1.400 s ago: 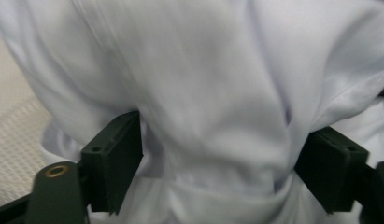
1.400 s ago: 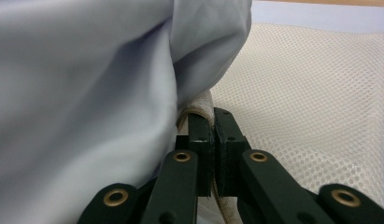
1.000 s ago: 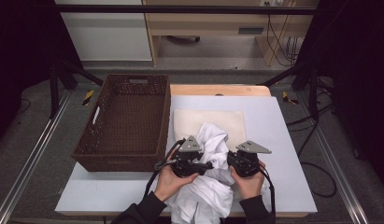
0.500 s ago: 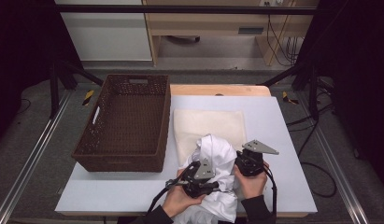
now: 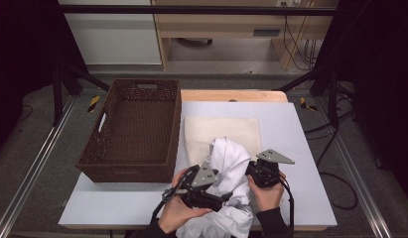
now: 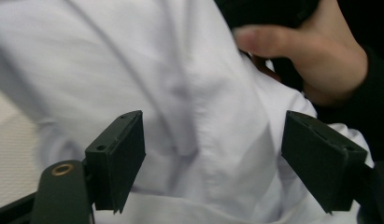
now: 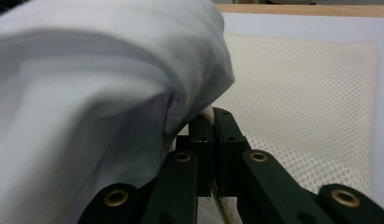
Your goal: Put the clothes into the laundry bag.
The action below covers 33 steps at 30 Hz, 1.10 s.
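- White garment (image 5: 230,168) bunched at the near edge of the desk (image 5: 301,134) in the high view, half over a cream mesh bag (image 5: 221,131); left gripper (image 5: 219,198) low against it, right gripper (image 5: 251,173) at its right side, brown wicker basket (image 5: 132,134) just left.
- Left gripper view: jaws have just sprung wide, white cloth between them but unpinched; the other hand (image 6: 316,56) beyond.
- Right gripper view: jaws clamped tight on a cream cord-like edge under the cloth (image 7: 87,93), which blocks the left; mesh bag (image 7: 311,93) lies right.

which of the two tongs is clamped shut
The right tongs: jaws pressed together on a cream mesh bag edge. The left tongs stand wide open against the white cloth.
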Each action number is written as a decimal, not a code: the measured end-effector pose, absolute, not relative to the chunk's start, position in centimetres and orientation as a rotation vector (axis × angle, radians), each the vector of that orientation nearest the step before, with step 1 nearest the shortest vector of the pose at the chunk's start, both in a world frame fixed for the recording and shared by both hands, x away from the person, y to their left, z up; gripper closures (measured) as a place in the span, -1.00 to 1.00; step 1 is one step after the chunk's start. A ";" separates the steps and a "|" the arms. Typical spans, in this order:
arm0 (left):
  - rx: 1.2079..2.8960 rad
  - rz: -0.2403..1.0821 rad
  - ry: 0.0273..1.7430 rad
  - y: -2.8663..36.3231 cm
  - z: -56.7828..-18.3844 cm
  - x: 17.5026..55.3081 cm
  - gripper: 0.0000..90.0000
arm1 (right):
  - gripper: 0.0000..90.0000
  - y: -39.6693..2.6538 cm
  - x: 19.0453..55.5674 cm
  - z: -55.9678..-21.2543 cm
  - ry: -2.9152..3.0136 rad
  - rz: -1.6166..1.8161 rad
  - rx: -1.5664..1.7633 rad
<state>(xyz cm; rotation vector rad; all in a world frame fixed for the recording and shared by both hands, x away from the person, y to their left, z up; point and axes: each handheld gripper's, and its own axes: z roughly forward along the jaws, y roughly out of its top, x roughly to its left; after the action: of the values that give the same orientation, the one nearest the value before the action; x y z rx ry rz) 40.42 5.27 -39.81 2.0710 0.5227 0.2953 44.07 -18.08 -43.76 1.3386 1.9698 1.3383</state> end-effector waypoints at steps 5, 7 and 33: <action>2.028 0.370 0.619 6.7 -39.8 43.2 -0.53 | 0.95 -18.0 43.9 -43.6 1.970 1.342 1.326; 2.061 0.315 0.655 6.5 -40.8 44.6 -0.49 | 0.95 -17.9 43.8 -43.4 1.968 1.352 1.322; 2.231 0.180 0.523 2.1 -45.5 42.5 0.74 | 0.95 -17.6 43.6 -43.3 1.942 1.377 1.315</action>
<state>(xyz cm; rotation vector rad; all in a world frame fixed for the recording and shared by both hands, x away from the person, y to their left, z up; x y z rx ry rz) 42.51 2.10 -45.47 2.2306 0.5228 0.1804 43.60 -17.64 -43.30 1.3155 1.9417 1.3770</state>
